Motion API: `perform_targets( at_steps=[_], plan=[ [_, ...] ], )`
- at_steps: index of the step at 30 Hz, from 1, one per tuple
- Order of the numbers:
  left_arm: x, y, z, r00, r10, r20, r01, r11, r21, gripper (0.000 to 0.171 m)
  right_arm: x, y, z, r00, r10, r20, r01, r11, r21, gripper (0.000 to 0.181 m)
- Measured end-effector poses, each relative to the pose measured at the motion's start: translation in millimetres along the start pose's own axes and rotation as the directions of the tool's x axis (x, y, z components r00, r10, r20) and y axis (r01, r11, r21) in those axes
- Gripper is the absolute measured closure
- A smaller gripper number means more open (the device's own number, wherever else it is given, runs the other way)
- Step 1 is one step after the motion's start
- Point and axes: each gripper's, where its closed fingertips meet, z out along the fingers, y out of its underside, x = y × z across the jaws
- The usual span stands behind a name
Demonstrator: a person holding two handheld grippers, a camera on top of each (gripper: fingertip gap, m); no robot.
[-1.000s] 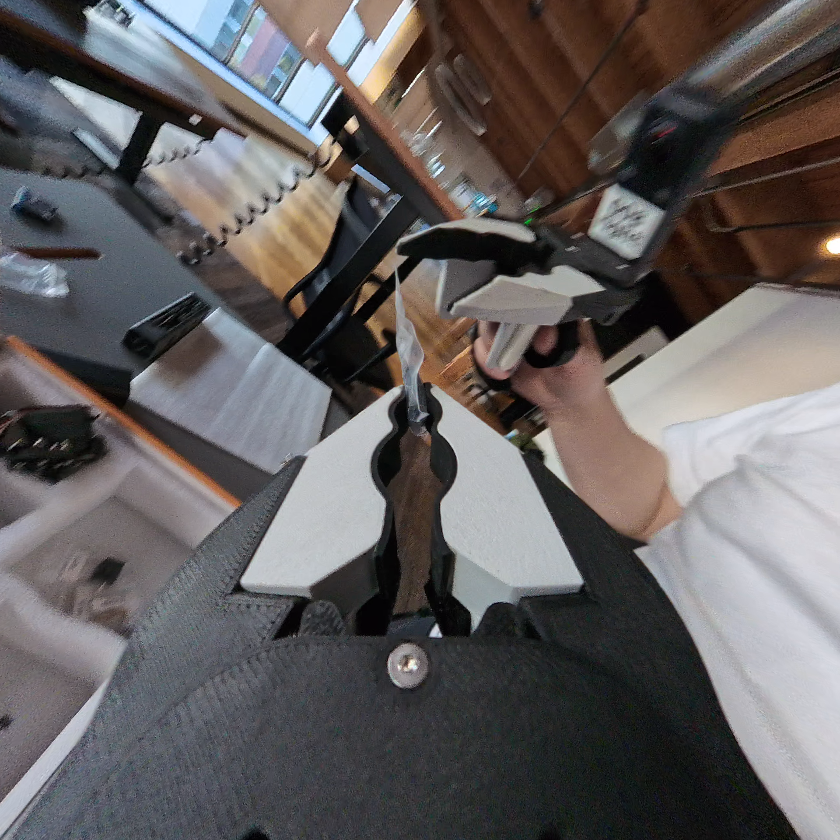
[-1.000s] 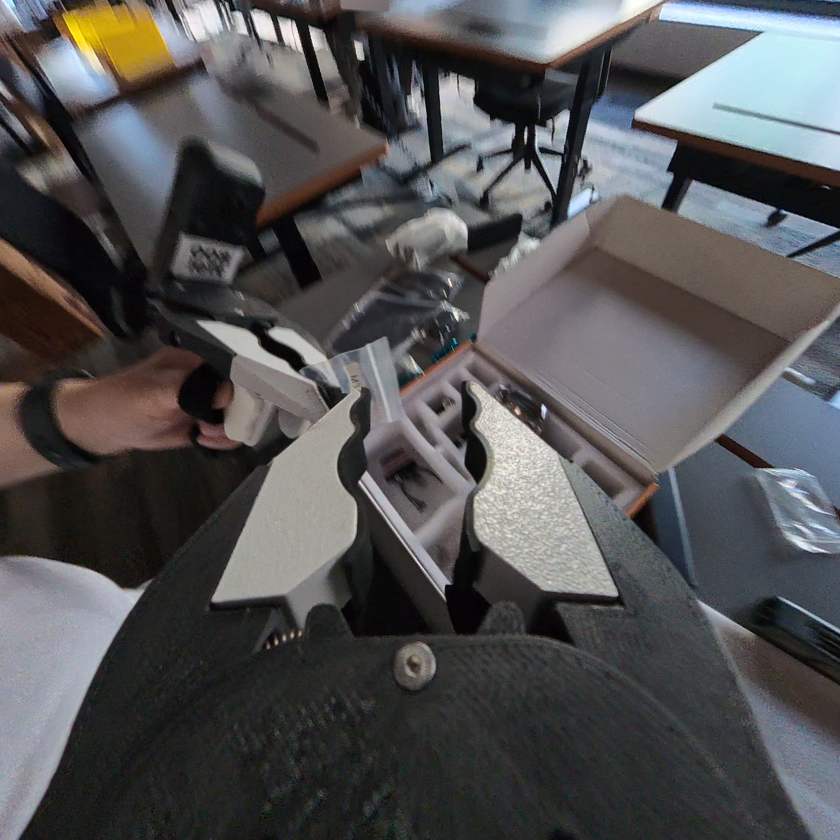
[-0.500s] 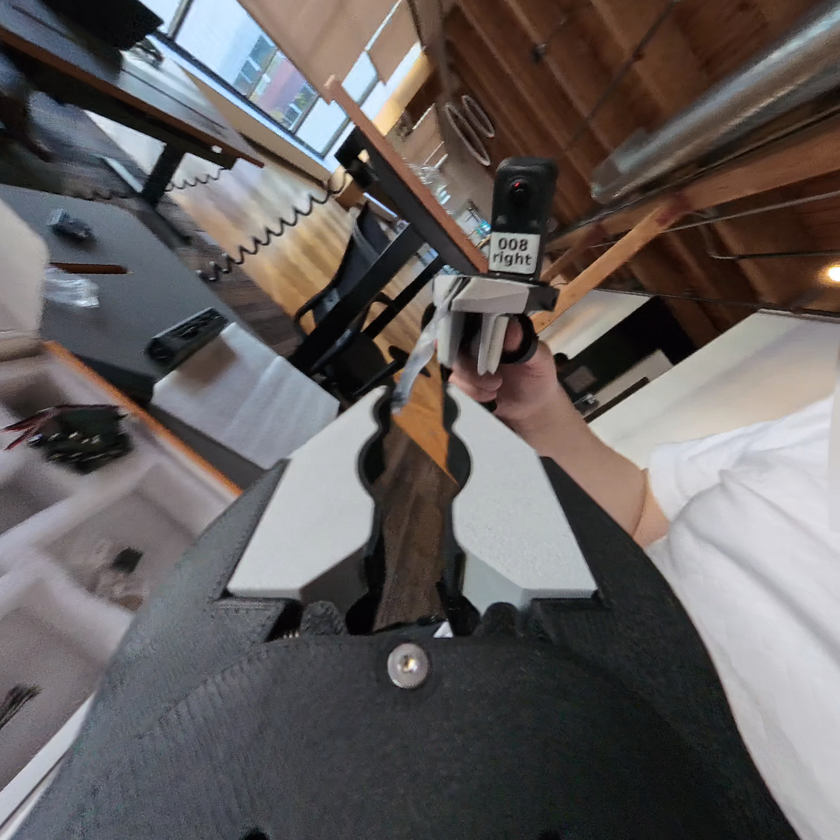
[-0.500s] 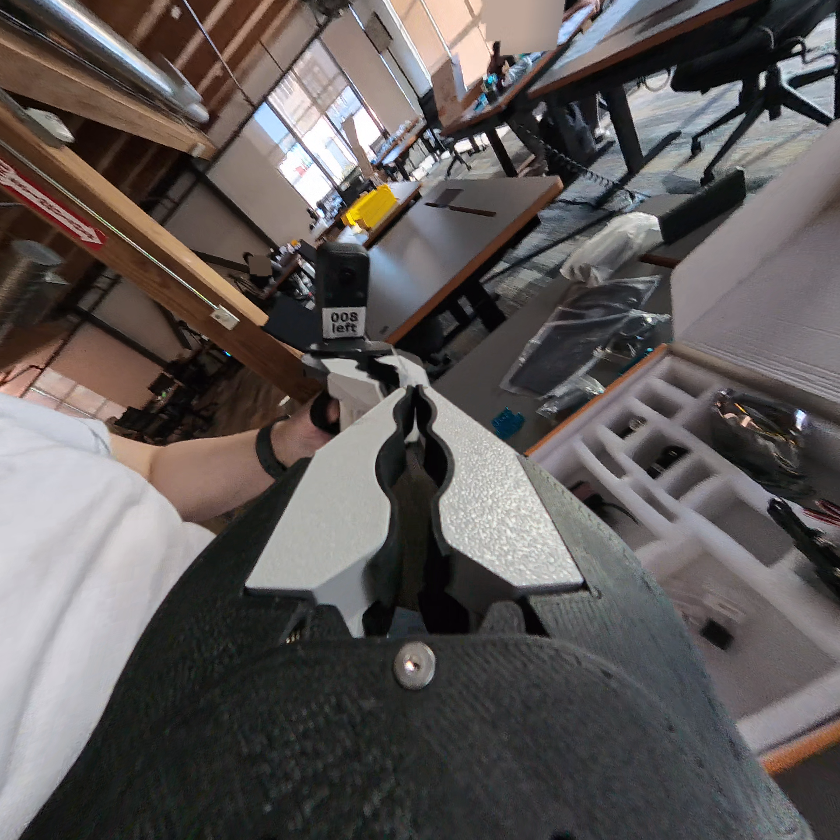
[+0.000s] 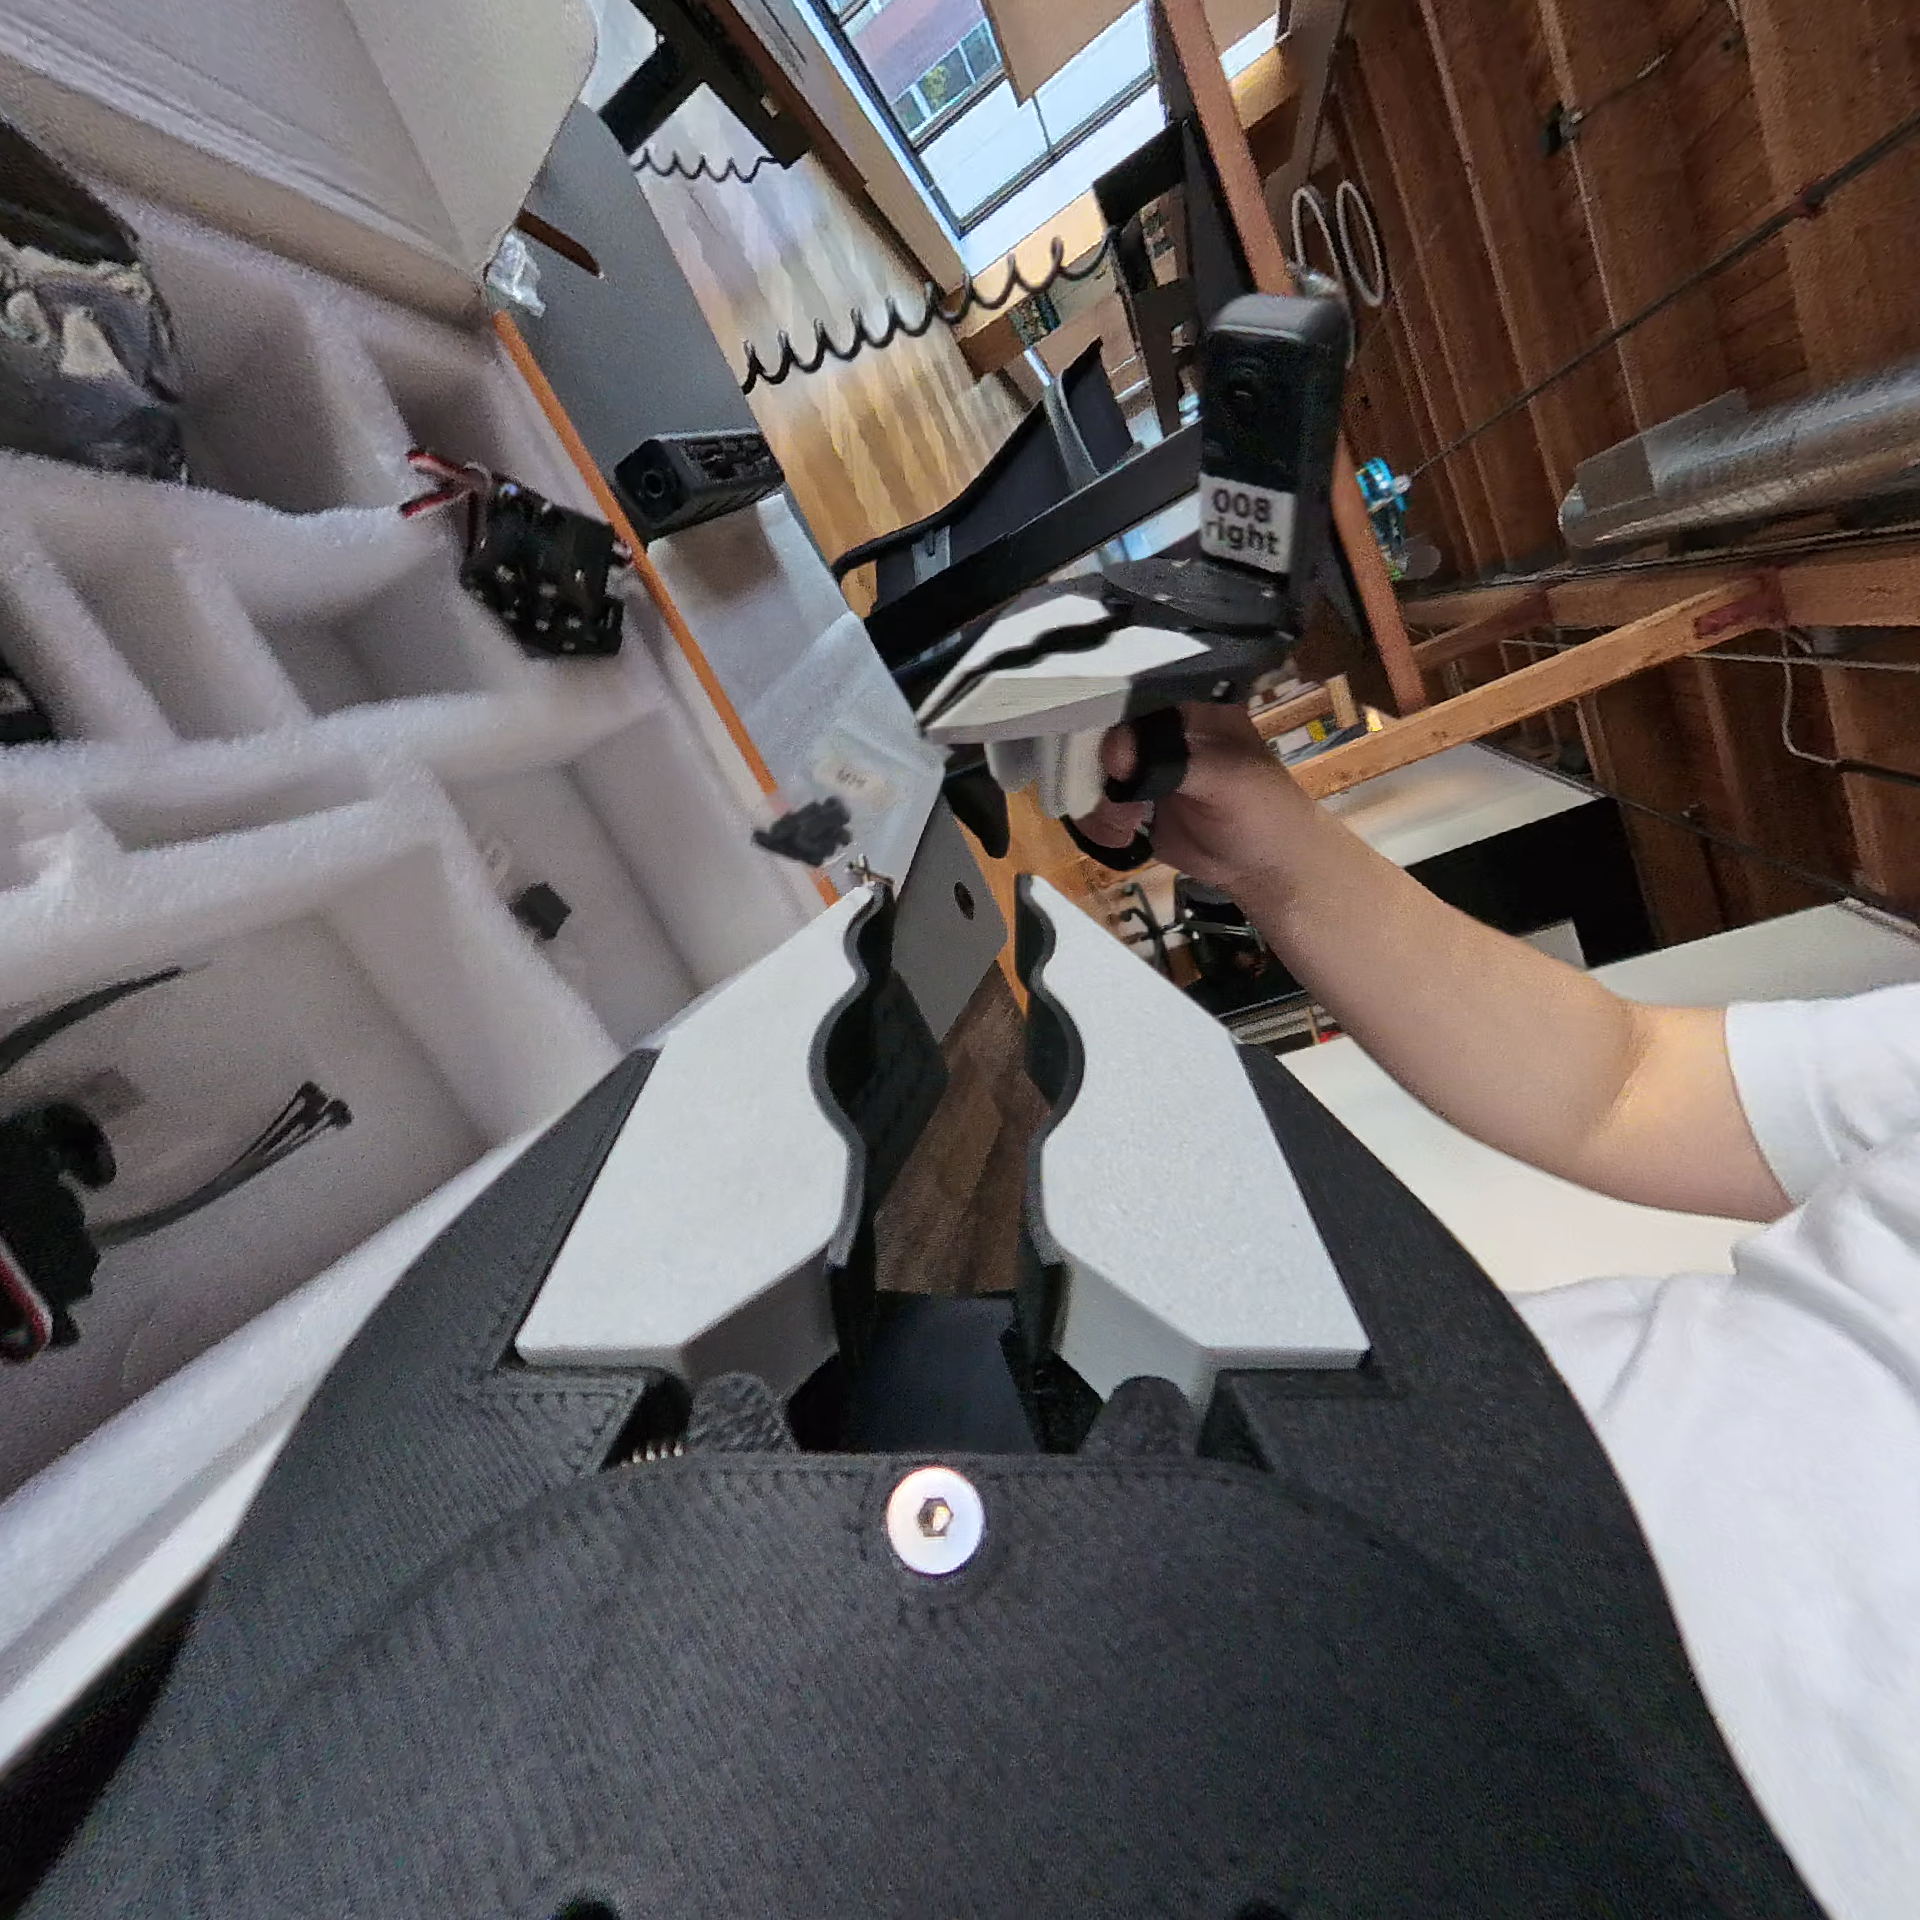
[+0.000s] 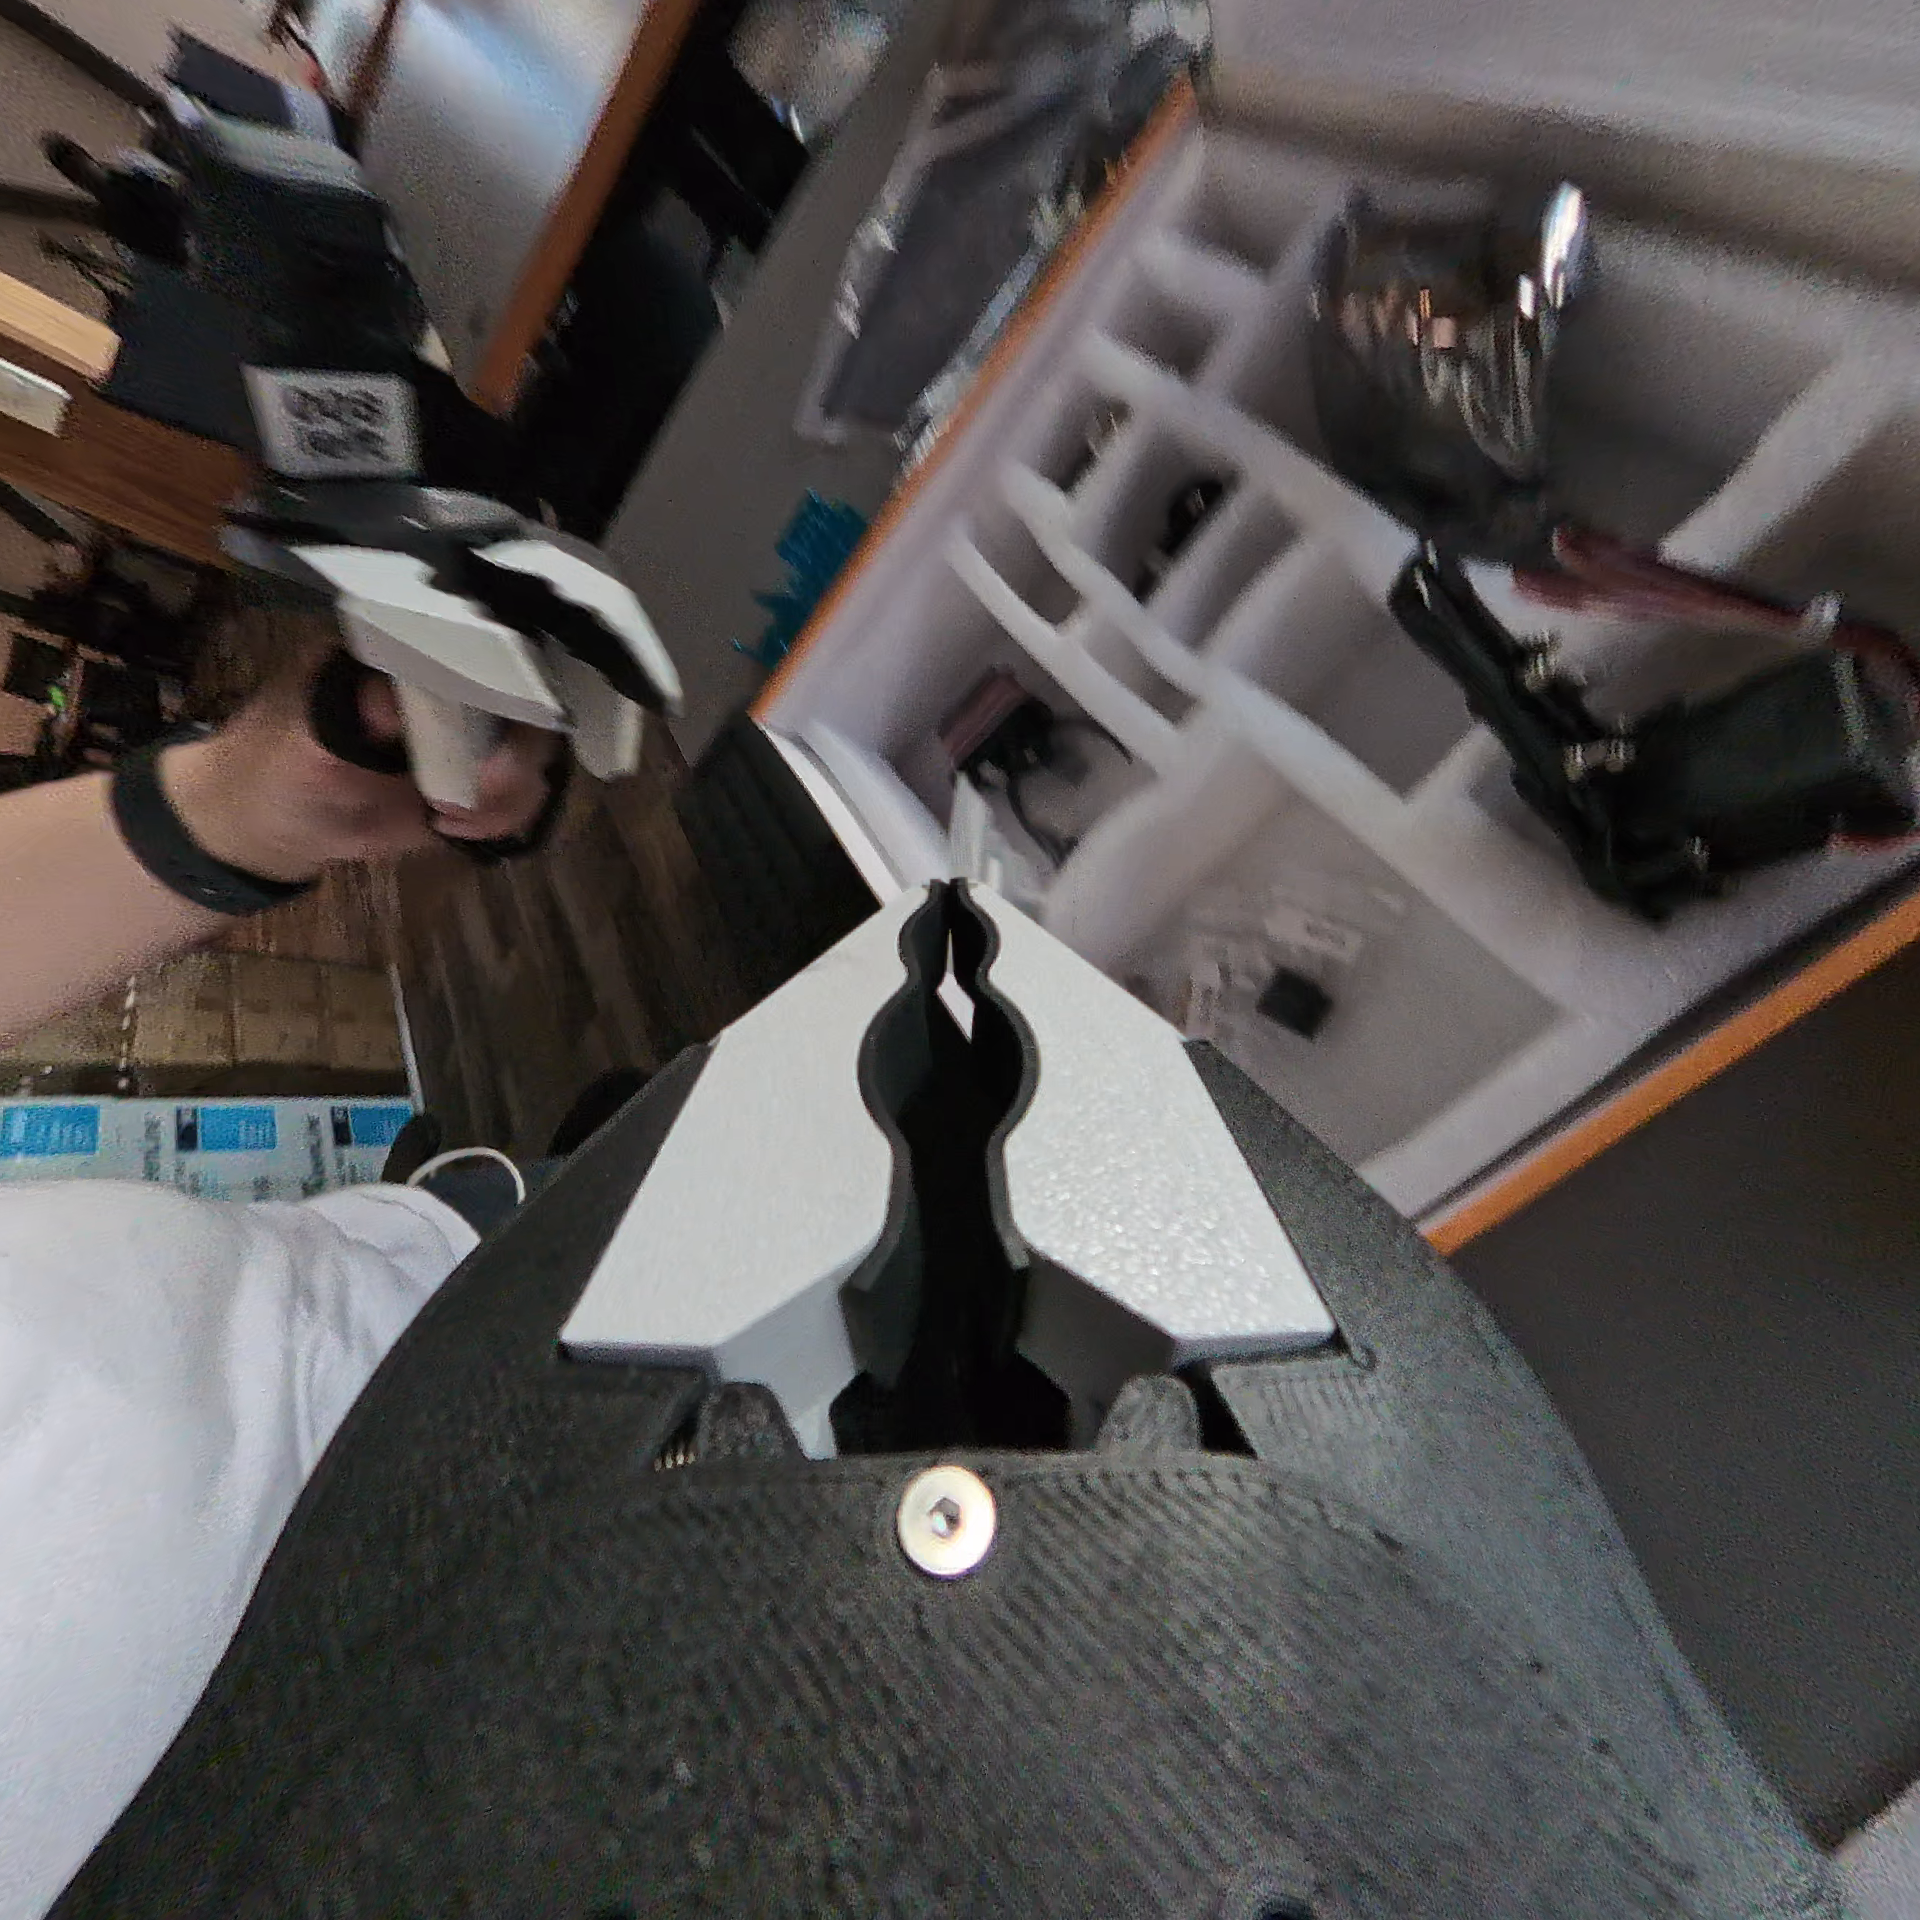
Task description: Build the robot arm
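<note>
My right gripper is shut on the edge of a small clear plastic bag. In the left wrist view the same gripper holds that bag by a corner. The bag holds small black parts and hangs over the edge of a box with a white foam insert. My left gripper is open with nothing between its pads, a short way below the bag. It also shows in the right wrist view, off to the left of the foam insert.
Black servo motors and black cable ties lie in the foam compartments. The box lid stands open behind. A black power strip lies on the grey desk. A person's arm crosses the right side. Tip to tip, the grippers are about 10 cm apart.
A second ago my left gripper was shut on the bag and the right was open. The right pads then closed on the bag, the left opened and let go, and both moved toward the box.
</note>
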Motion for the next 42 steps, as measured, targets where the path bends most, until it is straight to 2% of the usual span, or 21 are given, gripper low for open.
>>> perform_targets(
  at_steps=[4,7,9,11,14,17,19,23,25,29,32,37,40,42],
  plan=[
    [3,19,-12,1.0,0.008,0.026,-0.007,1.0,-0.028,0.151,31,47,25,0.999,0.002,-0.036,-0.009,0.977,-0.212,0.181],
    [5,25,-21,0.998,0.038,0.059,-0.035,0.998,-0.053,0.155,66,87,39,0.991,-0.079,-0.107,0.023,0.896,-0.444,0.181],
    [7,24,-28,0.995,0.059,0.084,-0.054,0.997,-0.06,0.155,76,97,45,0.99,-0.095,-0.104,0.028,0.858,-0.513,0.181],
    [11,20,-35,0.993,0.071,0.093,-0.067,0.997,-0.05,0.156,80,95,49,0.987,-0.125,-0.106,0.05,0.847,-0.53,0.181],
    [15,16,-42,0.991,0.085,0.102,-0.082,0.996,-0.033,0.156,103,90,47,0.948,-0.248,-0.197,0.091,0.81,-0.579,0.181],
    [16,15,-48,0.987,0.104,0.118,-0.101,0.994,-0.034,0.156,114,78,48,0.912,-0.315,-0.264,0.117,0.814,-0.568,0.181],
    [18,13,-52,0.986,0.113,0.123,-0.111,0.994,-0.027,0.156,117,71,48,0.878,-0.379,-0.292,0.16,0.807,-0.568,0.159],
    [20,9,-62,0.985,0.114,0.129,-0.115,0.993,-0.003,0.155,89,52,60,0.837,-0.507,-0.207,0.363,0.797,-0.483,0.157],
    [19,7,-67,0.984,0.115,0.136,-0.116,0.993,0.005,0.155,72,56,69,0.85,-0.511,-0.129,0.403,0.787,-0.467,0.157],
    [18,1,-79,0.984,0.105,0.147,-0.111,0.993,0.038,0.155,82,86,90,0.902,-0.409,-0.136,0.271,0.783,-0.559,0.155],
    [18,-2,-87,0.982,0.104,0.159,-0.114,0.992,0.054,0.155,87,89,102,0.907,-0.377,-0.189,0.211,0.794,-0.57,0.147],
    [16,-3,-98,0.978,0.106,0.182,-0.119,0.991,0.065,0.155,95,95,111,0.901,-0.361,-0.24,0.154,0.785,-0.6,0.148],
    [15,-4,-102,0.979,0.091,0.182,-0.108,0.99,0.086,0.155,100,101,112,0.894,-0.378,-0.241,0.151,0.76,-0.633,0.158],
    [14,-5,-102,0.98,0.084,0.179,-0.101,0.991,0.092,0.155,100,99,104,0.898,-0.357,-0.256,0.117,0.756,-0.645,0.179]
  ],
)
